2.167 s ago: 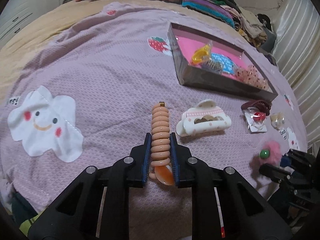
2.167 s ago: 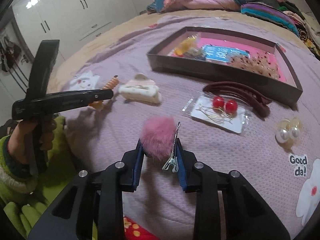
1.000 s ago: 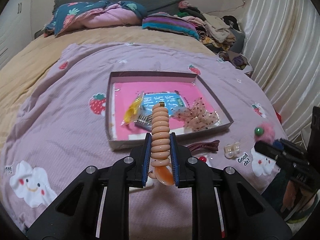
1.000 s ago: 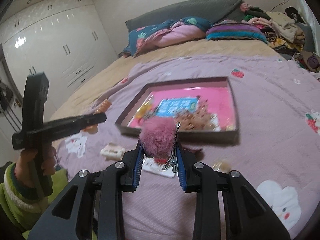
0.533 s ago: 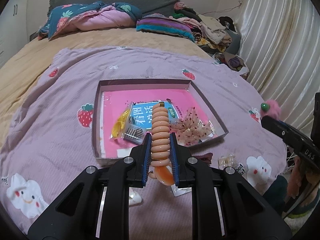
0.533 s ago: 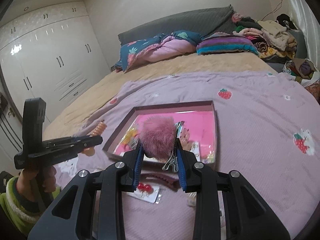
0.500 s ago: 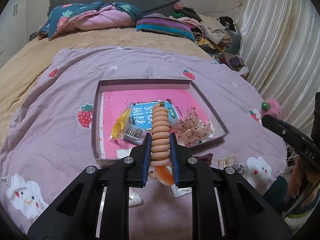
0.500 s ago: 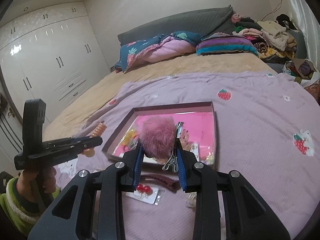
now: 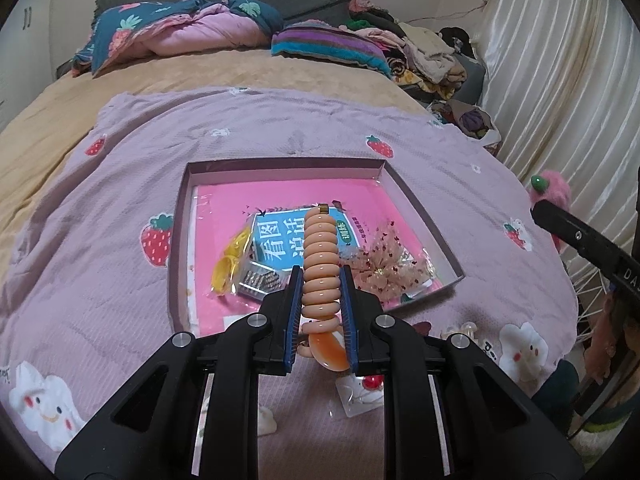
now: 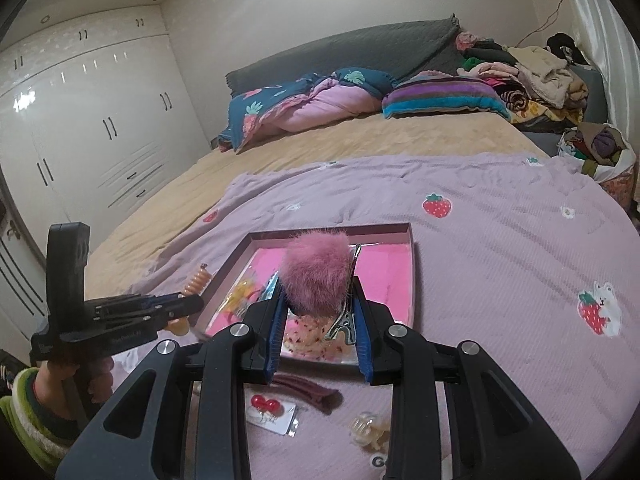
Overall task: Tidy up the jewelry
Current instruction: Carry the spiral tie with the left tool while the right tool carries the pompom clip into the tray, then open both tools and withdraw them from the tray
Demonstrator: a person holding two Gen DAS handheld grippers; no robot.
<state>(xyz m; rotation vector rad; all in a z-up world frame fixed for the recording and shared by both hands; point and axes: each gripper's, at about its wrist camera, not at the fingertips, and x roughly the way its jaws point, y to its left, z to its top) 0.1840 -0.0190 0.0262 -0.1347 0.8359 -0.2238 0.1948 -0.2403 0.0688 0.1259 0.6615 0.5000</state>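
Jaws w/ ribbed peach coil clip (image 9: 319, 264)

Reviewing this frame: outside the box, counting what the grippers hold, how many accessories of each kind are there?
Hair clips: 4 (pink pompom clip in the right gripper, maroon clip, small clear clip, cream clip, partly hidden)
Spiral hair ties: 1 (peach spiral hair tie in the left gripper)
Earring cards: 1 (red earrings)
Total: 6

Blue card (image 9: 298, 240) in box: "看图说话". Right tongs' arm (image 9: 592, 246): "DA", rest cut off.
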